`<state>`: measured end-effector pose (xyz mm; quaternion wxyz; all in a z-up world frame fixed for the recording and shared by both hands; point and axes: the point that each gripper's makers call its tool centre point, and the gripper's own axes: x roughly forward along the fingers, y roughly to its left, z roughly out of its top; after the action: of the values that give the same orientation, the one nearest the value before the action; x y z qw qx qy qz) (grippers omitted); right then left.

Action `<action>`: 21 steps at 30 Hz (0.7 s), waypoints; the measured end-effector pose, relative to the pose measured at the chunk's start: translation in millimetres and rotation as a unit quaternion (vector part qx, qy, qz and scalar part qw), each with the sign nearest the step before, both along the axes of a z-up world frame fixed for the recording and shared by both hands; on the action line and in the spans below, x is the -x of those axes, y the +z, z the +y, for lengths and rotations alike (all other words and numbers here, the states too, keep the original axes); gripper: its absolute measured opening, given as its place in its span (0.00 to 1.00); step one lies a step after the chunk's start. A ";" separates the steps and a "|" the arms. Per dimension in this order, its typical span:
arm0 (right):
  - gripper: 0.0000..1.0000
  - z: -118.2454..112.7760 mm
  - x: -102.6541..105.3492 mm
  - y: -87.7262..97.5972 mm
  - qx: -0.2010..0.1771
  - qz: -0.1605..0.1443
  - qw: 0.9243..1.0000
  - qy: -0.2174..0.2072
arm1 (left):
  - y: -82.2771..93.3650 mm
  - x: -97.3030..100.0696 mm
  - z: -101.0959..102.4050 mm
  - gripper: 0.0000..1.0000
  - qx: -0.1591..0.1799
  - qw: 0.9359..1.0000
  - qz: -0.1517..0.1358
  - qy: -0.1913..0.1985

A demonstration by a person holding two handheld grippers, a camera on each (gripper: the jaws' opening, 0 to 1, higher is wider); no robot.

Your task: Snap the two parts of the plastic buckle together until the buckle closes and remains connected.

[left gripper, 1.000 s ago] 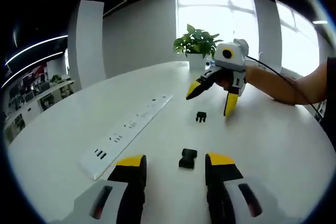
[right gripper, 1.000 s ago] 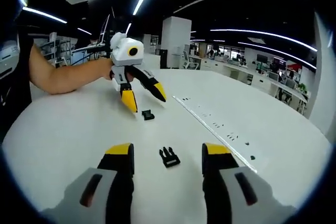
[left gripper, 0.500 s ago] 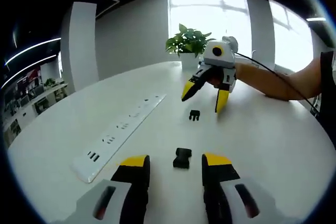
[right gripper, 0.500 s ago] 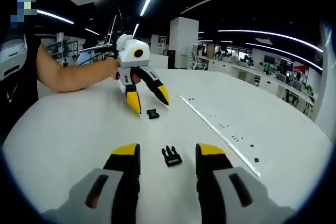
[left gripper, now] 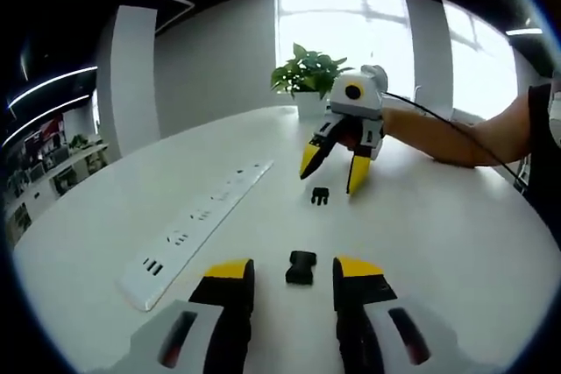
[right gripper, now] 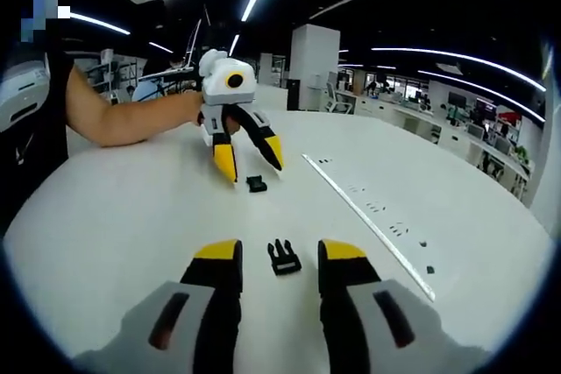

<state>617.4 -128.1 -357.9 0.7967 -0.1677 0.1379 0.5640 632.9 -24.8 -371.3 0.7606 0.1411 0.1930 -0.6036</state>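
You are hovering both released claws: left gripper [left gripper: 292, 279] straddling the socket half [left gripper: 301, 267], right gripper [right gripper: 278, 262] straddling the pronged half [right gripper: 283, 257]; clenching off-centre risks flicking either away.

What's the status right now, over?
Both grippers open: left gripper over black socket buckle half, right gripper over black pronged buckle half. Halves apart on white table. Nothing between them.

White-bodied hand-held gripper [left gripper: 334, 174], black jaws tipped yellow, black cable [left gripper: 443, 113].

Both tongs, left [left gripper: 292, 271] and right [right gripper: 280, 253], hover parted.
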 end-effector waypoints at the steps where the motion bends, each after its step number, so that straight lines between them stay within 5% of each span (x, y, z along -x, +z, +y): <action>1: 0.32 0.3 -1.0 0.4 0.000 -0.002 1.000 0.000 | -1.0 -0.2 0.3 0.36 -0.002 1.000 -0.001 -0.001; 21: 0.27 -0.1 -7.3 -0.4 -0.013 0.012 1.000 0.026 | -5.3 0.2 -3.9 0.29 0.003 1.000 0.002 -0.024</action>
<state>624.7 -128.2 -358.3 0.7825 -0.1537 0.1357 0.5880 632.7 -28.7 -376.6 0.7460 0.1420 0.1888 -0.6227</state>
